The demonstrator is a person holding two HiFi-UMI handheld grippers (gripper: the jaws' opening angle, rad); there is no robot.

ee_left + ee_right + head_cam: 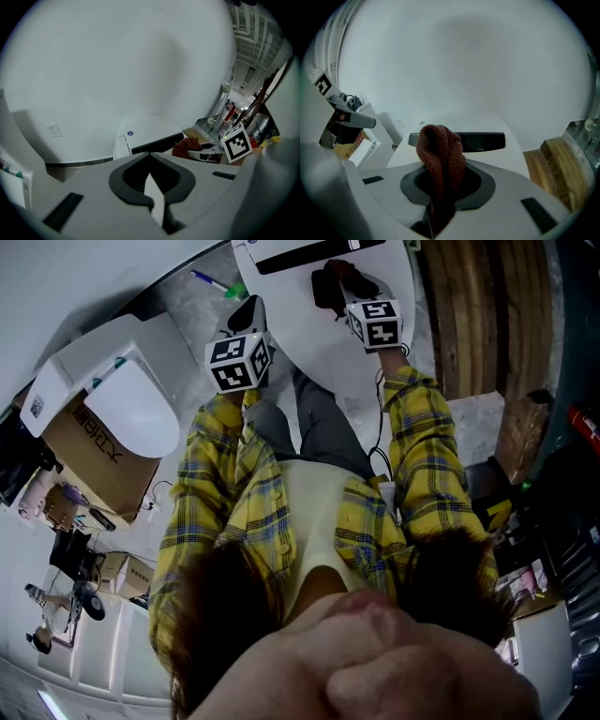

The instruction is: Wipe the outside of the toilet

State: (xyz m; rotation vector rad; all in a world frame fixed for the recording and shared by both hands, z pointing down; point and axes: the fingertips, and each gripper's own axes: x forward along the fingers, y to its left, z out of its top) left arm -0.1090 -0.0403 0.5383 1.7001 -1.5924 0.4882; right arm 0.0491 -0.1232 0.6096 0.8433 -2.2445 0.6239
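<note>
The right gripper [443, 190] was clamped tight on a red-brown cloth [440, 145] — the cloth stuck up out of its jaws, just above the white toilet [506, 154]. The left gripper [152, 183] had its jaws pressed together with nothing in them, by the toilet's left edge. Wooden planks [478, 315] stood close on the toilet's right. A second toilet [131, 404] sat on a cardboard box [94, 460] to the left — a strip of grey floor [178, 306] lay between.
</note>
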